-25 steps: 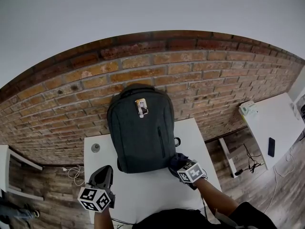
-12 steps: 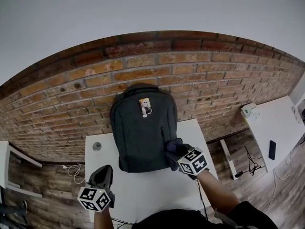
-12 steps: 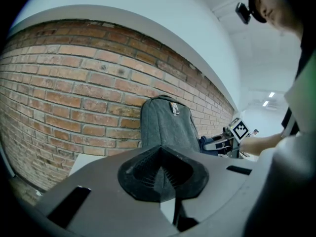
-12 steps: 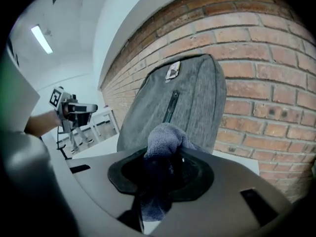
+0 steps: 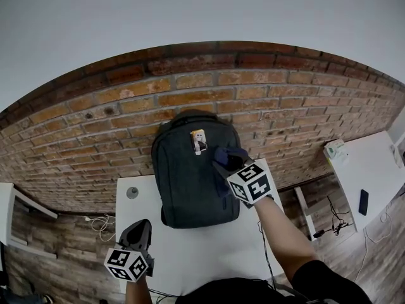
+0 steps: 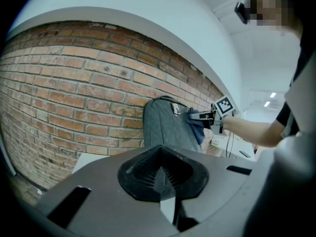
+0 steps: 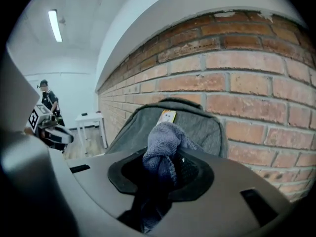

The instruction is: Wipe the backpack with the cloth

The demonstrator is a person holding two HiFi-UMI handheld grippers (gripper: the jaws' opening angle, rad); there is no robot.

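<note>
1. Lower left of the head view: the left gripper [image 5: 138, 232] hovers over the white bench [image 5: 190, 258], its jaws together on nothing.
2. Centre: the right gripper [image 5: 226, 163] has its jaws clamped on the blue cloth [image 5: 231, 155], which lies against the upper right of the backpack's front.
3. The grey backpack [image 5: 190, 182] stands closed at the bench's far edge against the brick wall [image 5: 114, 116], with a yellow tag [image 5: 199, 141] near its top.
4. Right edge: another white table [image 5: 370, 163] stands on the wooden floor [image 5: 345, 233].

- My left gripper [image 6: 160, 174] has its 2 jaws pressed flat together.
- Ahead, the grey backpack [image 6: 165, 127] stands upright on the white table [image 6: 91, 162], against the brick wall [image 6: 74, 93].
- My right gripper [image 6: 201, 116] holds the blue cloth [image 6: 197, 130] on the backpack's upper front.
</note>
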